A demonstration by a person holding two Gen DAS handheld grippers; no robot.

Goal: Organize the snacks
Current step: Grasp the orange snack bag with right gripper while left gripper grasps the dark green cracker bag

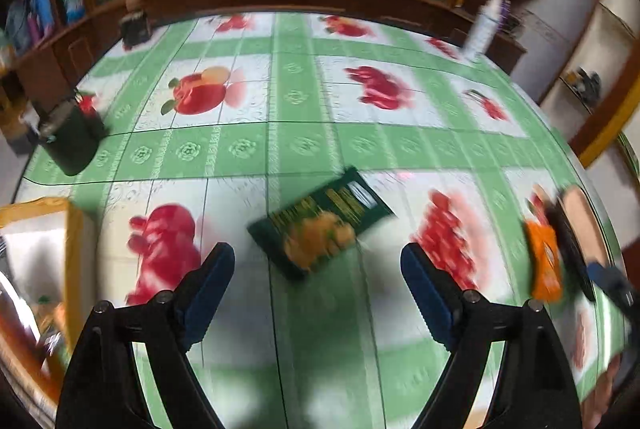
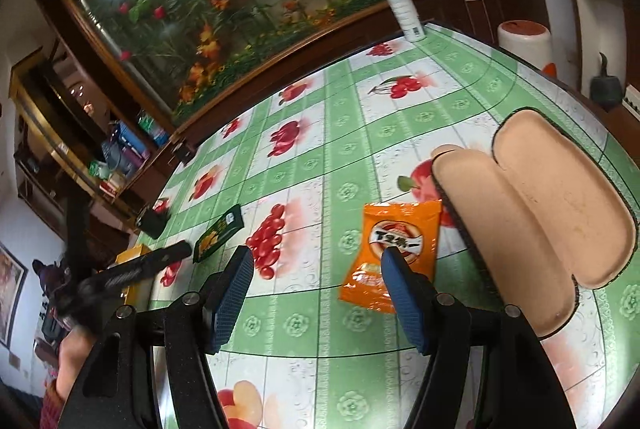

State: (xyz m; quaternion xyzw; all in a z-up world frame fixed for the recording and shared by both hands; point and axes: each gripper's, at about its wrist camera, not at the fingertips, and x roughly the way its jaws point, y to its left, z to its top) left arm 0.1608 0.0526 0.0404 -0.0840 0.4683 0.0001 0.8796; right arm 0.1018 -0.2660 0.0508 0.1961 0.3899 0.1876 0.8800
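Both approaches are under way: the left gripper (image 1: pixel 318 269) (wide, empty) is aimed at the green packet (image 1: pixel 320 221), the right gripper (image 2: pixel 316 269), also parted and empty, at the orange packet (image 2: pixel 394 253); lowering and closing are needed next.

snack packet (image 2: pixel 394 255) beside open case (image 2: pixel 536 213), on table (image 2: pixel 320 165)

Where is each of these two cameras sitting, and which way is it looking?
Left wrist view: sits on the left claw, looking down past its open fingers at the dark green snack packet on the fruit-print tablecloth.
Right wrist view: sits on the right claw, open, facing the orange snack packet beside an open glasses case; the other claw shows at left.
Shared: both packets, the case, the white spray bottle.
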